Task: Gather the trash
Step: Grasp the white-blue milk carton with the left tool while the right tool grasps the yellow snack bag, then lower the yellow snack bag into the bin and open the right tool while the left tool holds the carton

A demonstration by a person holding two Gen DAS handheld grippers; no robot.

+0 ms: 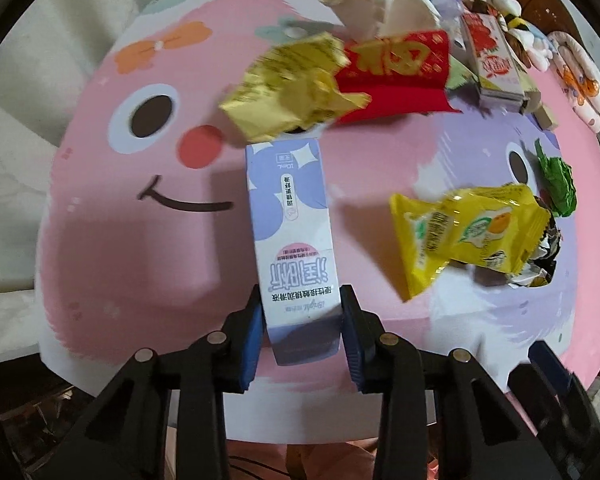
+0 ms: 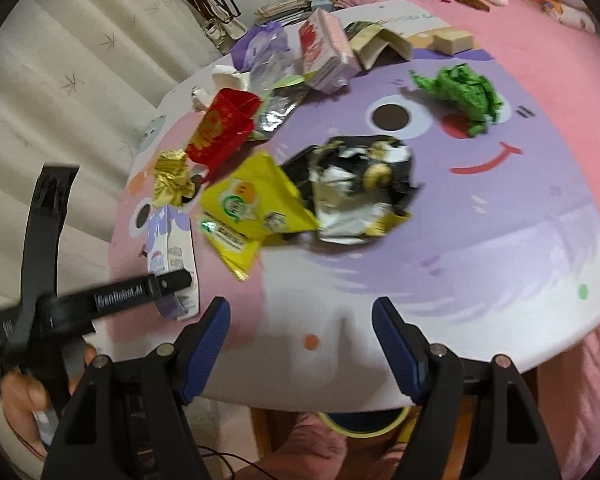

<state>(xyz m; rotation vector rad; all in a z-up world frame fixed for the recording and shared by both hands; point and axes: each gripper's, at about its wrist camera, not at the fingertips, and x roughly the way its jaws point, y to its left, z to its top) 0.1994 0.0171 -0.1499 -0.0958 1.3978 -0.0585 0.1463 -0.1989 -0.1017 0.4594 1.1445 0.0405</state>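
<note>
A white and purple carton [image 1: 288, 216] lies flat on the round cartoon-face tabletop [image 1: 120, 240]. My left gripper [image 1: 302, 320] points down at the carton's near end and is shut on it, both blue pads against its sides. The right wrist view shows the same carton [image 2: 172, 248] at the left, with the left gripper's black finger across it. Beyond lie a gold foil wrapper [image 1: 288, 88], a red envelope [image 1: 396, 64], a yellow snack packet [image 2: 252, 204], a crumpled black and silver bag [image 2: 360, 188] and green crumpled paper [image 2: 460, 92]. My right gripper [image 2: 302, 320] hangs open over the table's near white rim, nothing between its fingers.
More litter sits at the table's far side: a red and pink carton [image 2: 324, 52], a purple bag [image 2: 260, 46], torn card boxes [image 2: 380, 40]. A pink bed with plush toys [image 2: 540, 40] lies behind, curtains [image 2: 60, 80] to the left. A hand [image 2: 24, 392] holds the left gripper.
</note>
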